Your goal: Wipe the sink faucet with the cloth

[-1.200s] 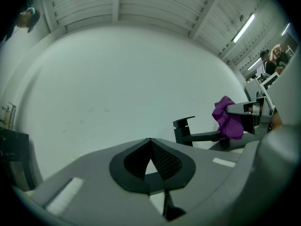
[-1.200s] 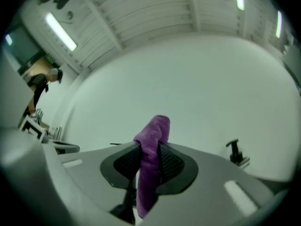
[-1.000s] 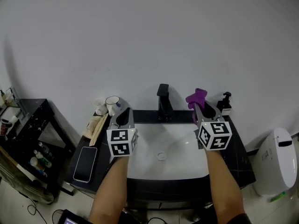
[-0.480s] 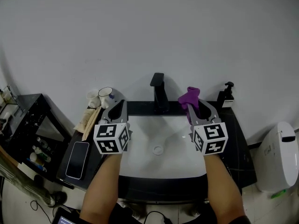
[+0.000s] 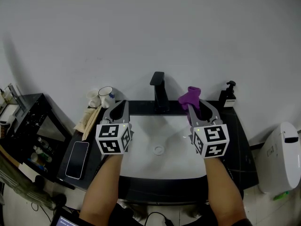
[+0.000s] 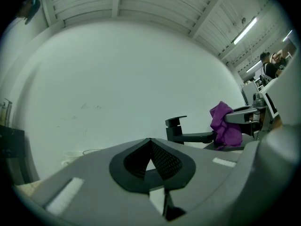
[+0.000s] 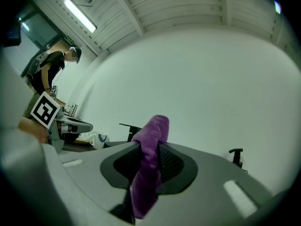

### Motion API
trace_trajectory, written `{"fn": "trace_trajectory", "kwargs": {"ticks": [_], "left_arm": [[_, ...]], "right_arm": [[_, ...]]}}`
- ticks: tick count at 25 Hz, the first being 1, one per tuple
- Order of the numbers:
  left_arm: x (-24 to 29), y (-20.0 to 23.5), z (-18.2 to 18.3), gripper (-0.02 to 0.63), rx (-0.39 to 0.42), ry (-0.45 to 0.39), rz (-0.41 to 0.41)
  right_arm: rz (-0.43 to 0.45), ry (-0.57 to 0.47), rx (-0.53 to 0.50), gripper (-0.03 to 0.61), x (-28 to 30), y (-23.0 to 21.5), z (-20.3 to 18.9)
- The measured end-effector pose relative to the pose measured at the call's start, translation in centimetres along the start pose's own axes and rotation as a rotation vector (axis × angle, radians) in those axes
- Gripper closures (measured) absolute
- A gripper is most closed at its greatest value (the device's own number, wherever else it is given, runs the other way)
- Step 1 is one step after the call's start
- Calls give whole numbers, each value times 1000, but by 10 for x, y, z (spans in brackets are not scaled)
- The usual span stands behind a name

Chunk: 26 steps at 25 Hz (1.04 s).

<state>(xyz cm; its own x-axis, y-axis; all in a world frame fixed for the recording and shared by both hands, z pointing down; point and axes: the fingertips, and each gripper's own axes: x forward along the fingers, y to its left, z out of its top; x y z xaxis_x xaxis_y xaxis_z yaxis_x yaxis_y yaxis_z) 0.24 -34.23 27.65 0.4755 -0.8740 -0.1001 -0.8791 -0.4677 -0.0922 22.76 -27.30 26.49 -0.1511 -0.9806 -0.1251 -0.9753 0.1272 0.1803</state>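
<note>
I have the right gripper (image 7: 149,147) clenched on the purple cloth (image 5: 189,97), which is pinched between the jaws and bunches up past their tips, with a strip of it hanging back down between them. The cloth sits in the air just to the right of the black faucet (image 5: 159,91), near it but not touching as far as I can see. My left gripper (image 6: 150,142) has its jaws pressed together with nothing between them, and it hovers over the left side of the white sink (image 5: 141,147), apart from the faucet. Both grippers point towards the wall behind the basin. On the dark desk (image 5: 237,142) round the sink I see a black soap dispenser (image 5: 227,98) at the back right, a white mug (image 5: 106,96) at the back left, and a phone (image 5: 78,160) lying flat at the left edge.
</note>
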Motion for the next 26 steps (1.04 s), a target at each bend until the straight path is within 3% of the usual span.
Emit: {"fn": "trace_trajectory", "kwargs": {"ticks": [26], "left_arm": [[0,-4,3,597,19,-3,-2]], "right_arm": [[15,-6,-49,495,5,9,-4]]}}
